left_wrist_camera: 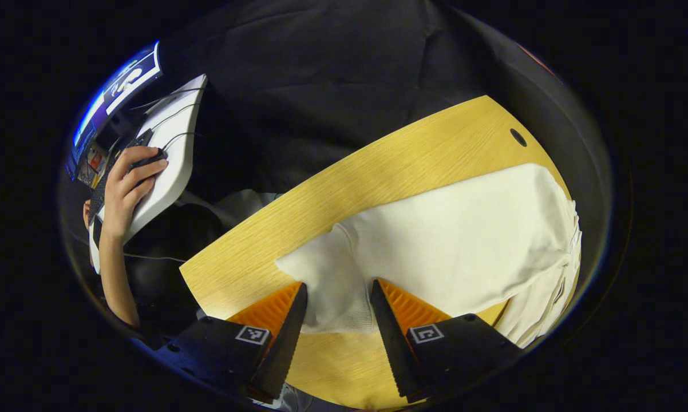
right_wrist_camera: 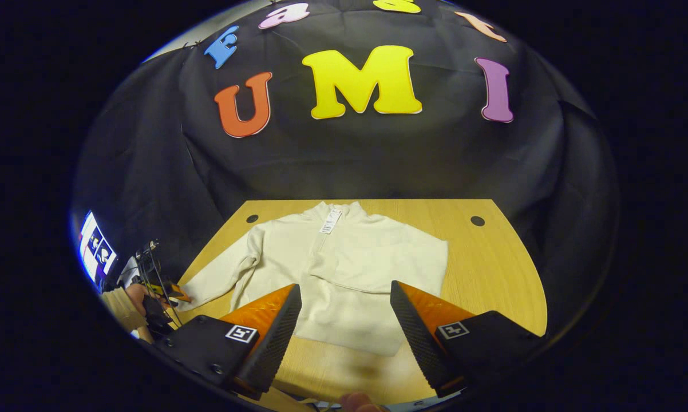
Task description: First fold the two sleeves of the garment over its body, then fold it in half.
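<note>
Your cream garment (right_wrist_camera: 344,274) lies flat on the bench (right_wrist_camera: 493,269), collar far. Its right sleeve looks already folded over the body; its left sleeve (right_wrist_camera: 218,280) lies stretched out toward the near left edge. Your left gripper (left_wrist_camera: 338,297) has its fingers spread either side of that cuff (left_wrist_camera: 335,309), not pinching yet. So close on the cuff and carry it across. Your right gripper (right_wrist_camera: 344,312) hovers spread above the hem. Nothing blocks; a desk with a hand on a mouse (left_wrist_camera: 127,186) sits off-bench.
</note>
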